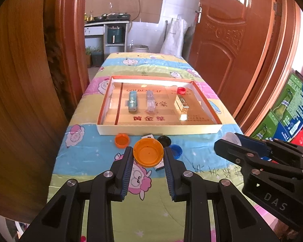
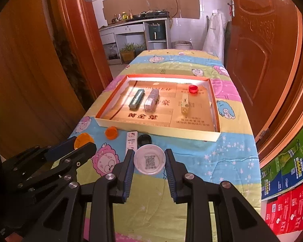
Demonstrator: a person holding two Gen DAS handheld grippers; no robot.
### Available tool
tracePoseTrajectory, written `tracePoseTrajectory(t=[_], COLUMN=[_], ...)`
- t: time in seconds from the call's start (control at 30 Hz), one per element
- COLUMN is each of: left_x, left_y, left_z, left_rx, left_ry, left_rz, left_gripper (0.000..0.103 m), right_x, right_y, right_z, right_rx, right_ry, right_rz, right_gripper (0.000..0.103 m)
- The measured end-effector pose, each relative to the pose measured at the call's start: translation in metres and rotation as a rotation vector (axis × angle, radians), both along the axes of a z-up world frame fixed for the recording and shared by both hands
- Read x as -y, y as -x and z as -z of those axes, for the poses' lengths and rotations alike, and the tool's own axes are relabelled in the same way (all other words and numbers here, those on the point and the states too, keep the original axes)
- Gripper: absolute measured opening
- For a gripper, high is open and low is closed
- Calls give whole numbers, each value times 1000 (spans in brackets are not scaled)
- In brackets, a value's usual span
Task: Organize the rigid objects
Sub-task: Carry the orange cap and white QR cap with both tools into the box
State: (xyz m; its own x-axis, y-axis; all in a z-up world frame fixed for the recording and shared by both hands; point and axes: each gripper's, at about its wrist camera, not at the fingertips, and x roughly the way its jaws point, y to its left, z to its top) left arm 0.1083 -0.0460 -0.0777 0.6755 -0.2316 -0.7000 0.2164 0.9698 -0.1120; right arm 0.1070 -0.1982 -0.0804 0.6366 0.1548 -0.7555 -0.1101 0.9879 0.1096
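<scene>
Quilted cartoon tablecloth (image 1: 95, 153), round ribbed caps (image 1: 148, 152)

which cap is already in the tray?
The red cap, near the far right corner inside the tray. The small orange, black and blue caps lie outside.

Right gripper (image 2: 149, 162) clamps white cap (image 2: 149, 160) (QR code inside), just short of cardboard tray (image 2: 151, 128); black cap (image 2: 144, 140) between.
</scene>
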Motion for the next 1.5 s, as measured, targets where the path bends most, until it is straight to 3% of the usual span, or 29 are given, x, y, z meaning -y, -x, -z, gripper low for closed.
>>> tracePoseTrajectory(t=[0.43, 1.03, 1.5], left_x=[-4, -6, -7], left_y=[-28, -83, -150], left_z=[6, 23, 38], left_rx=[-42, -108, -143], left_ry=[8, 26, 17], left_rz=[-8, -26, -61], left_gripper=[31, 31, 31], right_x=[5, 18, 33], right_y=[-13, -60, -109], right_z=[-7, 20, 32], right_rx=[8, -54, -56], right_ry=[10, 0, -31], right_rz=[8, 35, 40], right_gripper=[30, 30, 30])
